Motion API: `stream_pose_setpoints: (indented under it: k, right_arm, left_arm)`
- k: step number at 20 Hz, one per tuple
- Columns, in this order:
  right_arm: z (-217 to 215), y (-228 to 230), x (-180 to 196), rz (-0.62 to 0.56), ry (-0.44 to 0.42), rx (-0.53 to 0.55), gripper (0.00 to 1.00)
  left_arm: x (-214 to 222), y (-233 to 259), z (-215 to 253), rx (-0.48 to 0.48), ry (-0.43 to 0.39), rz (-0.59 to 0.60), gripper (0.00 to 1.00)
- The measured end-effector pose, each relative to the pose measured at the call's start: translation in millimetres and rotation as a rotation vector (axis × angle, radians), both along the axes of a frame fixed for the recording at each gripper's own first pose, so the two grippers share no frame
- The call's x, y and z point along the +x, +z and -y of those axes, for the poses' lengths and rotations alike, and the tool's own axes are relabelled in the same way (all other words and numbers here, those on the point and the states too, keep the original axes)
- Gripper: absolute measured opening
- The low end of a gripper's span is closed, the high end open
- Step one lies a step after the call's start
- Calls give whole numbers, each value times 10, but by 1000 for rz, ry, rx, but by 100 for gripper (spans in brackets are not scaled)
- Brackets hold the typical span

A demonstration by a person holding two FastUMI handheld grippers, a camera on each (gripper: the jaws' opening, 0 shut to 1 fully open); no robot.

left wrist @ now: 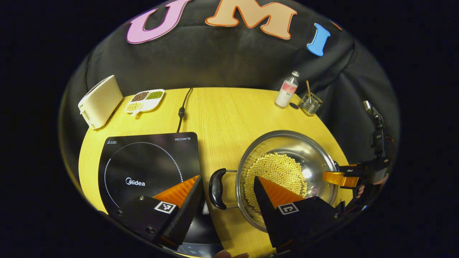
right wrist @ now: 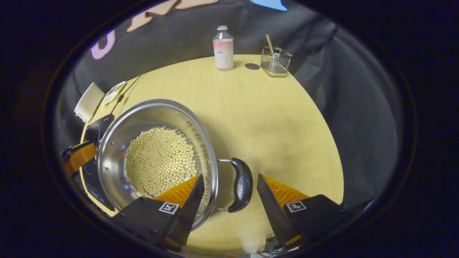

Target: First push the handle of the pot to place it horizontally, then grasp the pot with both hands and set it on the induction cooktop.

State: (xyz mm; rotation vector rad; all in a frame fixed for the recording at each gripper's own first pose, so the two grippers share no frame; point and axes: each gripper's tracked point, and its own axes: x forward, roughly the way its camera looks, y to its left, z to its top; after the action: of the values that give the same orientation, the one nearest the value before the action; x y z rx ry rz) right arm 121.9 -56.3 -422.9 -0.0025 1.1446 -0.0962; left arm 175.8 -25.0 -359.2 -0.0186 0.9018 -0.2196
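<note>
Straddling the pot's two side handles, one gripper at each.

Left gripper [left wrist: 226, 186] spread wide around the left handle [left wrist: 217, 188], no contact; right gripper [right wrist: 228, 186] likewise spread around the right handle [right wrist: 241, 184]. Steel pot [right wrist: 118, 143] of pale beans [left wrist: 276, 172] resting on the yellow table [right wrist: 269, 118], just beside the induction cooktop [left wrist: 143, 161].

Dim booth, warm overhead light, glare inside the steel pot [left wrist: 315, 161], sharp focus, strong fisheye bending at edges.
</note>
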Motion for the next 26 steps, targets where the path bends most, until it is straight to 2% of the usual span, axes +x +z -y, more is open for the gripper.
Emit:
stream_pose_setpoints:
  k: [2, 3, 4, 9, 10, 11, 12, 13, 14, 17, 19, 20, 21, 22, 23, 24, 26]
  right_arm:
    - [46, -52, 25, -10, 8, 7, 87]
    - [52, -58, 47, -11, 5, 23, 94]
    - [70, -91, 67, -13, -1, 37, 92]
    - [125, -151, 196, -15, -31, 87, 91]
    - [98, -158, 209, -17, -25, 89, 84]
    - [91, -124, 234, -14, -9, 70, 78]
    - [107, -171, 270, -8, 10, 43, 65]
    - [121, -150, 269, -8, 20, 27, 70]
    - [118, -145, 266, -10, 20, 20, 65]
    - [109, -132, 266, -10, 4, 15, 63]
    - [104, -79, 264, 3, -1, 14, 54]
    - [109, -145, 291, 7, -8, 20, 53]
    - [99, -184, 299, 5, -9, 29, 47]
    - [96, -78, 278, 6, -16, 39, 53]
    - [95, -63, 285, 5, -22, 49, 53]
    - [111, -57, 275, 1, -33, 64, 47]
    - [122, -39, 290, 7, -44, 84, 46]
  left_arm:
    - [11, -84, 22, 17, -11, -13, 87]
    - [1, -133, 36, 22, -14, -25, 87]
    - [3, -174, 45, 27, -14, -33, 87]
    - [-50, -425, 170, 26, -29, -107, 86]
    - [-80, -498, 205, 29, -28, -130, 90]
    - [-124, -578, 217, 37, -30, -151, 84]
    - [-146, -627, 190, 58, -27, -165, 83]
    - [-108, -639, 177, 81, -31, -149, 82]
    - [-102, -669, 144, 103, -28, -152, 79]
    - [-56, -682, 141, 118, -7, -156, 72]
    - [-35, -691, 134, 104, 9, -159, 71]
    - [-45, -682, 138, 84, 29, -175, 68]
    - [-47, -687, 144, 61, 53, -191, 67]
    - [-49, -676, 147, 46, 68, -199, 65]
    - [-33, -655, 155, 37, 71, -195, 67]
    - [1, -627, 158, 33, 69, -181, 64]
    - [3, -616, 170, 20, 73, -178, 64]
